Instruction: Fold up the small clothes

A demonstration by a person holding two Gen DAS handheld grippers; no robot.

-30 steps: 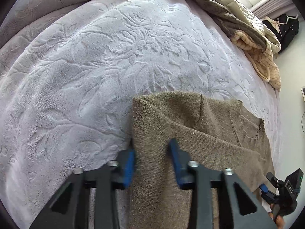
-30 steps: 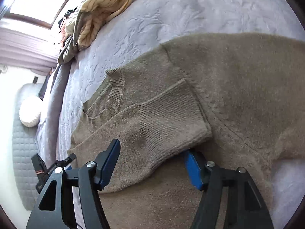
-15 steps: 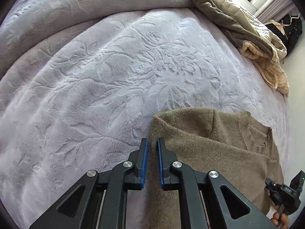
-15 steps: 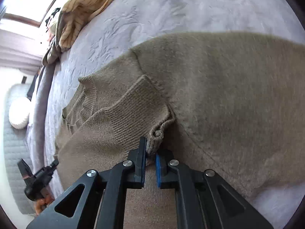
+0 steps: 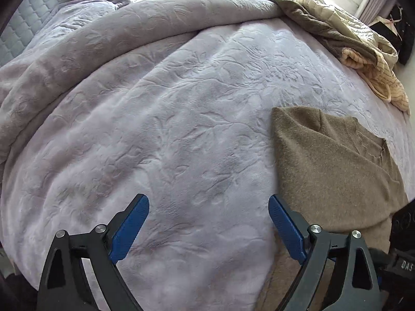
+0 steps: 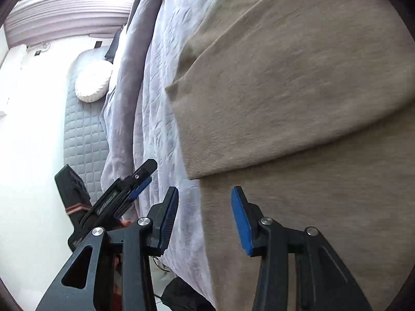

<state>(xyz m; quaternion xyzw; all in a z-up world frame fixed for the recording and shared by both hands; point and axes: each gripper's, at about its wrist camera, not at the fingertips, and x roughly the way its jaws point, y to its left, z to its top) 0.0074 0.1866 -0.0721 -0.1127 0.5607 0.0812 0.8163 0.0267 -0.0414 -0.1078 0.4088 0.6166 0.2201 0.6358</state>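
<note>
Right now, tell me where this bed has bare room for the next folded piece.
The widest free patch is the lilac blanket, bordered by the bunched grey cover behind and the brown sweater beside it. It is crowded at the far corner, where the heap of clothes lies.

Lilac-blanketed bed [image 5: 181, 129] under tan sweater [image 5: 332, 171] and rumpled clothes pile [image 5: 363, 51]

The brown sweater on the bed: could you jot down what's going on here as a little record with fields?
garment: brown sweater, partly folded, a folded flap lying over its lower part
surface: embossed lilac blanket
left gripper: open, jaws just opened, nothing between them, over bare blanket beside the sweater
right gripper: open, jaws just opened, over the sweater's edge, gripping nothing
other clothes: heap at the far corner
</note>
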